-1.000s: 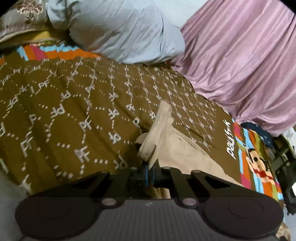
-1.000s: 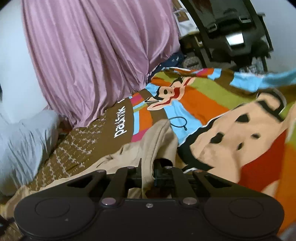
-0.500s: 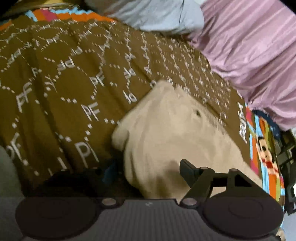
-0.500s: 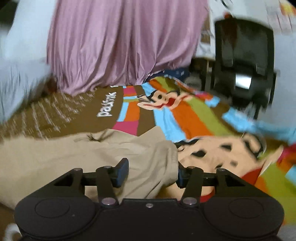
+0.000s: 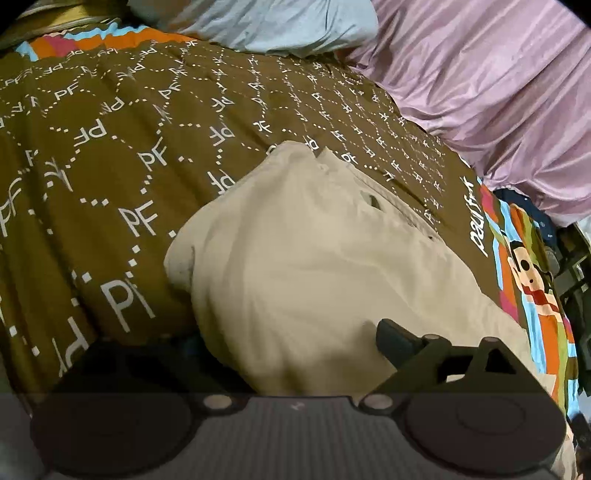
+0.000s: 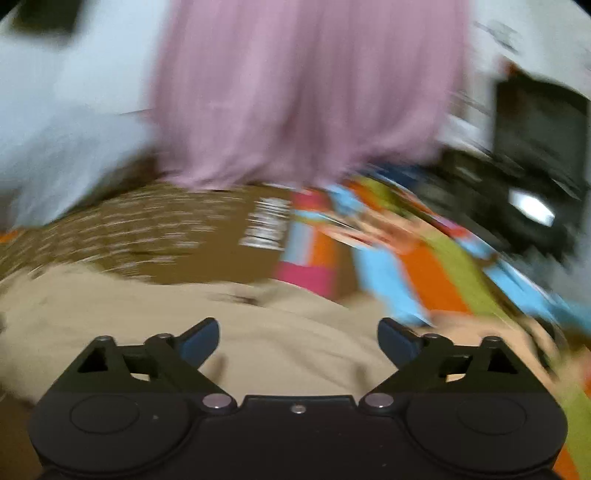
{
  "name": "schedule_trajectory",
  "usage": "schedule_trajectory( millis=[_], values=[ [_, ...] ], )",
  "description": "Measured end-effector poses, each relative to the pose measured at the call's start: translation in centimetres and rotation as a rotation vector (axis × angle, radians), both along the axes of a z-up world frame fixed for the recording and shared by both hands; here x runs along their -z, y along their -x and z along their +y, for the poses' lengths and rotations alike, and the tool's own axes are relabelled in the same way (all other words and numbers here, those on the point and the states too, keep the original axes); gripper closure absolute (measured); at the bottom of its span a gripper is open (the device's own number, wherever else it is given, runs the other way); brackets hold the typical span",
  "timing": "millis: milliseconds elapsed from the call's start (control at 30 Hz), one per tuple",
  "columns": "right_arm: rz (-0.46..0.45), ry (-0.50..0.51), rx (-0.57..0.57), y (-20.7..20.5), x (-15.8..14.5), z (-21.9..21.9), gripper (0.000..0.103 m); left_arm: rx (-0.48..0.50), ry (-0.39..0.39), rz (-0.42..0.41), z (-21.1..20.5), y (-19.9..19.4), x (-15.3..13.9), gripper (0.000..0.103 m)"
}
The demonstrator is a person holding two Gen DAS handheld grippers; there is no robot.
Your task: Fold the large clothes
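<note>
A beige garment [image 5: 314, 258] lies folded on the brown patterned bedspread [image 5: 110, 147]. My left gripper [image 5: 295, 343] is open just above its near edge; the right finger [image 5: 399, 339] shows, the left finger is hidden in shadow under the cloth's fold. In the right wrist view, which is blurred by motion, the same beige garment [image 6: 184, 325] lies below my right gripper [image 6: 297, 339], which is open and empty.
A pink curtain [image 5: 498, 92] hangs along the bed's far side. A grey-blue pillow [image 5: 266, 26] lies at the head. The bedspread's colourful cartoon part [image 5: 532, 288] is at the right. Dark furniture [image 6: 535, 147] stands beyond the bed.
Both grippers were shut on the beige garment one second ago. They have opened and let it drop onto the bed. The right gripper is now swinging, blurring its view.
</note>
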State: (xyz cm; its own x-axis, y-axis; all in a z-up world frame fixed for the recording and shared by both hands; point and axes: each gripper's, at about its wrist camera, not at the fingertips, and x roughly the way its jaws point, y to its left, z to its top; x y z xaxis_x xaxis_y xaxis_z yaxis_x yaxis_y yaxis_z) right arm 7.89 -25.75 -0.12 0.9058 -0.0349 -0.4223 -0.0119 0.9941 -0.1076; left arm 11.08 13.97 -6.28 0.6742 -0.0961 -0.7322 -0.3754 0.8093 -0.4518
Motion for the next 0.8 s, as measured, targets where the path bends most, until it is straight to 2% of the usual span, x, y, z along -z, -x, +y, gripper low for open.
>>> schedule_trajectory(
  millis=[100,167,200,267,333,367,400,433,533,667,767,800],
  values=[
    [0.003,0.140,-0.176,-2.4,1.5,5.2,0.005,-0.001,-0.011,0.001,0.1,0.1,0.2,0.008],
    [-0.003,0.209,-0.221,-3.7,3.0,7.8,0.005,-0.002,-0.023,0.001,-0.1,0.0,0.2,0.008],
    [0.003,0.223,-0.235,-4.1,3.6,8.6,0.005,-0.004,-0.032,-0.001,-0.2,0.0,0.1,0.013],
    [0.017,0.225,-0.250,-4.8,5.1,9.5,0.005,-0.016,-0.067,-0.006,-0.4,0.1,-0.1,0.027],
    [0.058,0.184,-0.240,-5.3,6.1,9.4,0.006,-0.029,-0.084,-0.014,-0.5,0.2,-0.4,0.049],
    [0.088,0.154,-0.235,-5.7,6.5,9.1,0.006,-0.040,-0.091,-0.022,-0.4,0.3,-0.6,0.055],
    [0.113,0.128,-0.233,-5.8,6.8,8.9,0.006,-0.050,-0.095,-0.032,-0.3,0.4,-0.8,0.067],
    [0.121,0.123,-0.233,-5.9,7.0,8.9,0.006,-0.059,-0.102,-0.048,-0.2,0.5,-1.2,0.083],
    [0.114,0.146,-0.233,-5.7,7.6,9.4,0.007,-0.039,-0.114,-0.118,-0.6,0.9,-2.9,0.094],
    [0.118,0.127,-0.240,-5.5,7.7,9.1,0.009,0.039,-0.209,-0.238,-3.5,1.3,-6.6,0.098],
    [0.116,0.102,-0.252,-5.3,7.8,8.8,0.013,0.154,-0.269,-0.315,-6.8,1.1,-10.0,0.099],
    [0.117,0.089,-0.262,-5.3,7.7,8.7,0.018,0.198,-0.289,-0.327,-8.1,0.9,-11.2,0.099]
  ],
)
